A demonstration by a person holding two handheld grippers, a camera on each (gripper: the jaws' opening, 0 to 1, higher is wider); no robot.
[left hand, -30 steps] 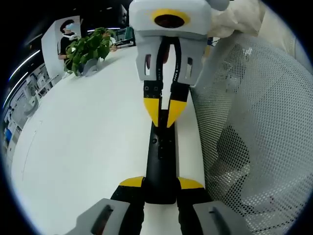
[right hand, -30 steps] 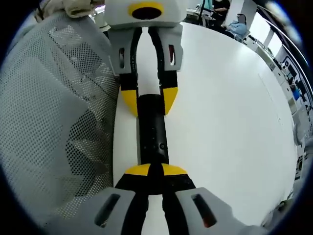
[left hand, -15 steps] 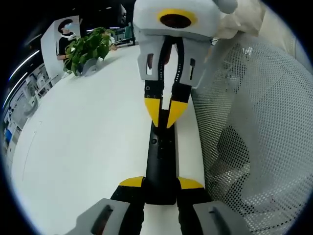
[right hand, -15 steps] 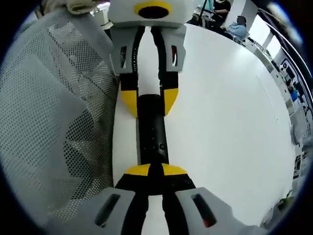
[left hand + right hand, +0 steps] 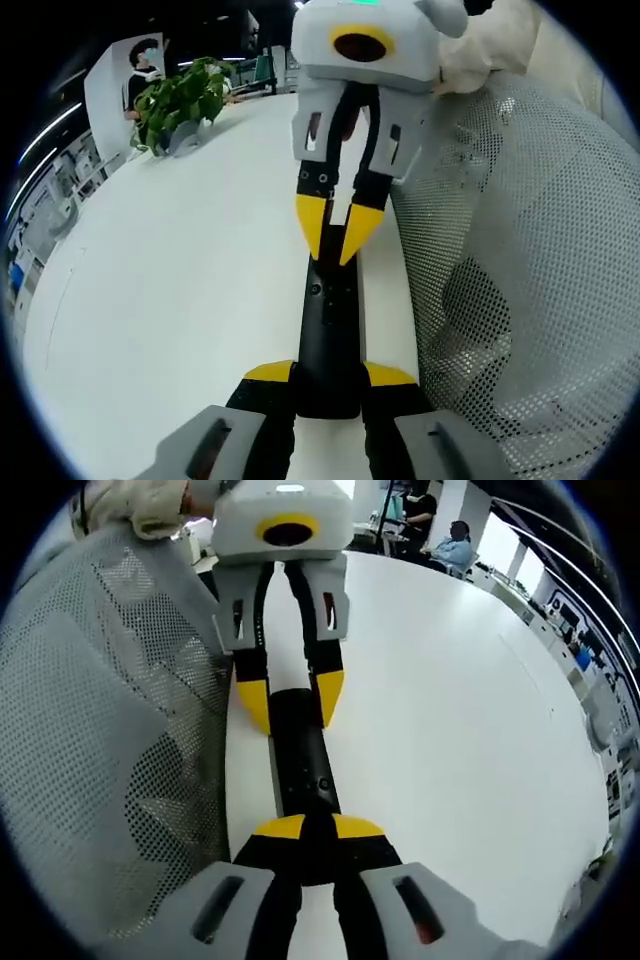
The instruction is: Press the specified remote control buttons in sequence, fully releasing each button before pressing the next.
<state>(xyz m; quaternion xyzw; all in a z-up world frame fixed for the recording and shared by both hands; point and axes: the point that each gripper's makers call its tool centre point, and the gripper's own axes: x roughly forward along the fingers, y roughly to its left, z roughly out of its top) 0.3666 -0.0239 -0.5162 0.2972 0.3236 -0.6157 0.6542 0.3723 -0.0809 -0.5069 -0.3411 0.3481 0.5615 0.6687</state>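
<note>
Between the yellow-tipped jaws of the left gripper [image 5: 330, 375] lay the near end of the remote control [image 5: 330, 340], a long black bar resting on the white table [image 5: 170, 300] and running straight ahead from that gripper. Its jaws were clamped on either side of that end, holding the remote steady. At the far end, the right gripper [image 5: 338, 243] met it tip-first with its jaws drawn nearly together into a narrow point above the top face; whether the tips actually touched a button could not be told. In the right gripper view the same layout appeared mirrored: the right gripper [image 5: 305, 828] sat closed over the near end of the remote control [image 5: 303, 760], and the left gripper [image 5: 290, 695] straddled the far end.

The main risk, as I judged it, was the tip landing off the intended button, since the buttons were small, dark and hard to tell apart. A slanted press could also slide or lever the remote in the left grip. Beside both grippers, a white mesh chair back [image 5: 510, 300] stood close to the table edge, so a sideways shove could push the remote towards that edge
</note>
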